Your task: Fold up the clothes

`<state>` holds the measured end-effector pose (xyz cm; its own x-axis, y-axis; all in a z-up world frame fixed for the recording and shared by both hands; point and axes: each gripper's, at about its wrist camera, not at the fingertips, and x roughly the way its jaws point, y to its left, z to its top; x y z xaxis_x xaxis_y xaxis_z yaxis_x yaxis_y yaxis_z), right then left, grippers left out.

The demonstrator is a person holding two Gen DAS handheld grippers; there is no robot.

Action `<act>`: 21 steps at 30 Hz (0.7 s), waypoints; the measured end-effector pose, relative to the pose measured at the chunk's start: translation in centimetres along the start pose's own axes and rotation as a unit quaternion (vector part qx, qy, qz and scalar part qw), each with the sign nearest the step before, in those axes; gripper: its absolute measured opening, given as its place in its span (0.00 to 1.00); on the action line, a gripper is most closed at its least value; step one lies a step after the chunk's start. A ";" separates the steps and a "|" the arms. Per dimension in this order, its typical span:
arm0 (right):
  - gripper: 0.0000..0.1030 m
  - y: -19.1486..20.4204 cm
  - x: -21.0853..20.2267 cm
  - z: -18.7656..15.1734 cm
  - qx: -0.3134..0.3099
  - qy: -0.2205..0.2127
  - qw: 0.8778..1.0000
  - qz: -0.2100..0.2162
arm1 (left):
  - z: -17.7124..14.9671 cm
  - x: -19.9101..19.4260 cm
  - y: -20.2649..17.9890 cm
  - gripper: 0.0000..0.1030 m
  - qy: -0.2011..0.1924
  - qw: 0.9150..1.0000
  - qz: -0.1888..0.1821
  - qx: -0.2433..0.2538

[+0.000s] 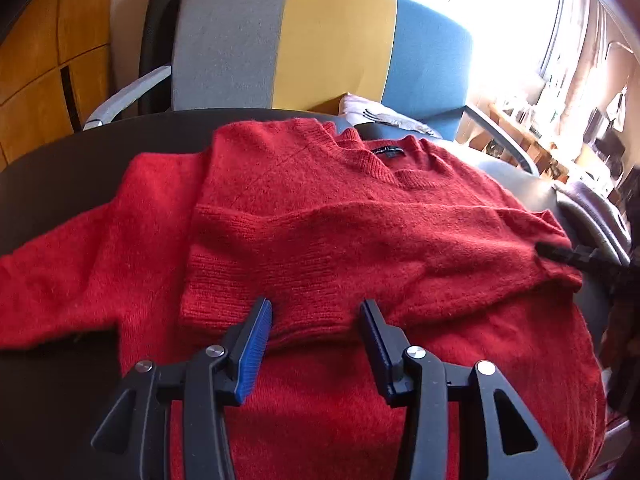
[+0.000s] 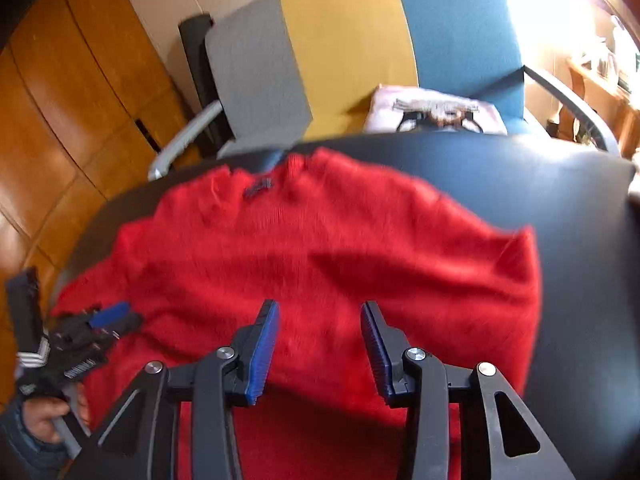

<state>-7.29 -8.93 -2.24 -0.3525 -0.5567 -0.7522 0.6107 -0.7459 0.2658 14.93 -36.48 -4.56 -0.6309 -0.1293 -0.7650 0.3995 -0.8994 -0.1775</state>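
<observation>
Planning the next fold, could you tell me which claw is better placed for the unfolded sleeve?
Left: the left claw hovers open nearer that sleeve; the right claw is toward the sweater's other edge.

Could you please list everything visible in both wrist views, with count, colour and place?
sweater: one, red, spread on the table, one sleeve folded across the chest
table: one, dark, under the sweater
chair: one, grey, yellow and blue panels, behind the table
folded cloth: one, pale with dark print, on the chair seat
wooden panelling: orange-brown, far left
left gripper: open, above the sweater
right gripper: open, above the sweater
</observation>
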 end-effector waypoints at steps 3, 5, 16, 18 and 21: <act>0.42 0.9 0.3 -3.3 -0.035 -0.023 0.999 -0.024 | -1.0 -0.3 0.4 0.45 -0.008 1.000 -0.011 -0.010; 0.42 0.7 -0.1 -4.4 -0.056 -0.023 0.998 -0.027 | -1.1 -0.3 0.4 0.45 -0.011 1.000 -0.012 -0.014; 0.44 -0.4 0.2 -4.1 -0.074 -0.020 0.997 -0.029 | -0.8 -1.6 4.0 0.47 -0.025 0.990 -0.062 -0.122; 0.45 -0.4 0.1 -4.1 -0.075 -0.021 0.997 -0.029 | -2.0 -3.6 6.7 0.47 -0.038 0.986 -0.049 -0.157; 0.45 -0.3 0.0 -4.2 -0.075 -0.022 0.997 -0.029 | -3.7 -6.8 11.8 0.47 -0.059 0.977 -0.019 -0.206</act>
<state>-4.53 -7.15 -4.86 -0.4193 -0.5313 -0.7362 0.6854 -0.7170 0.1271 26.35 -44.70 -3.74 -0.7135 -0.1683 -0.6801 0.5924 -0.6632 -0.4574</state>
